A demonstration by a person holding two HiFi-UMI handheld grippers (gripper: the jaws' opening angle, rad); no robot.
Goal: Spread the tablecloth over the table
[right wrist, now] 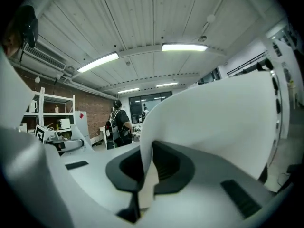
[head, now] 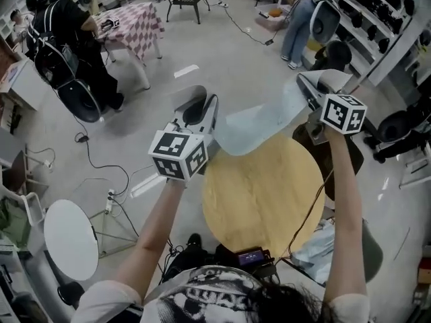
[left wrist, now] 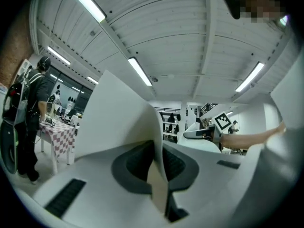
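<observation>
1. The left gripper (left wrist: 157, 161) has its jaws pressed together on one edge of the tablecloth (head: 259, 123). The pale fabric runs down between the dark pads and rises in a curved sheet toward the upper left of the left gripper view.
2. The right gripper (right wrist: 146, 169) pinches the cloth's other end the same way. A fold is caught between its pads, and the sheet swells across the right half of the right gripper view.
3. In the head view the two grippers are held out at mid-frame, the left one at centre left and the right one at upper right. The tablecloth hangs in the air between them as a sagging band.
4. The round wooden table (head: 262, 194) fills the lower centre. Its top is bare, and the cloth overlaps only its upper edge in the picture.
5. Containers:
   - A low bin (head: 271, 19) on the floor at top centre holds something orange, too small to identify.
   - Shelving (head: 377, 19) along the upper right carries dark items.
   - A shelf unit (right wrist: 52, 110) at the left of the right gripper view bears a few small things and a white box.
6. At the upper left stands a table with a checked cloth (head: 131, 25), and a person in dark clothes (head: 74, 39) is beside it.
</observation>
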